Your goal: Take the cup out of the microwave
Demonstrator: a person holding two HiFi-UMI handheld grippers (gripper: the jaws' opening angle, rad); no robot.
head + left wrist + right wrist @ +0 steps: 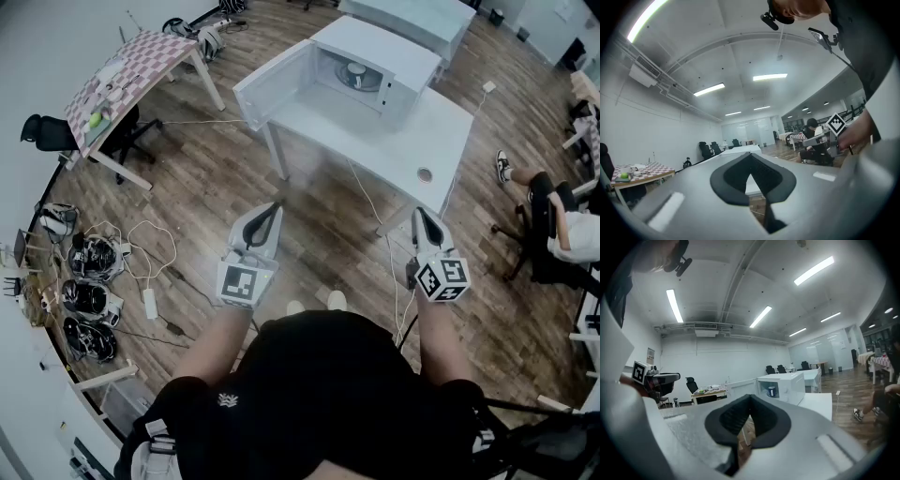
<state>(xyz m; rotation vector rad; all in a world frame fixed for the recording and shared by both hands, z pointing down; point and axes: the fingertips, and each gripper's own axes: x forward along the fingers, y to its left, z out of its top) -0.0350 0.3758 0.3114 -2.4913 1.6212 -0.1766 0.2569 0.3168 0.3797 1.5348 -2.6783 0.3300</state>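
A white microwave (375,58) stands on a white table (375,141) ahead of me, its door (272,86) swung open to the left. Inside it sits a dark cup (355,73), which shows small and blue in the right gripper view (771,391). My left gripper (275,210) and right gripper (419,218) are held level over the wooden floor, well short of the table. Both are shut with nothing between the pads. The same closed black pads fill the left gripper view (751,157) and the right gripper view (750,398).
A checkered table (131,75) with small items stands at the far left, with a black chair (47,131) beside it. Cables and gear (94,281) lie on the floor at left. A white cable (386,234) hangs from the table. A seated person (562,225) is at right.
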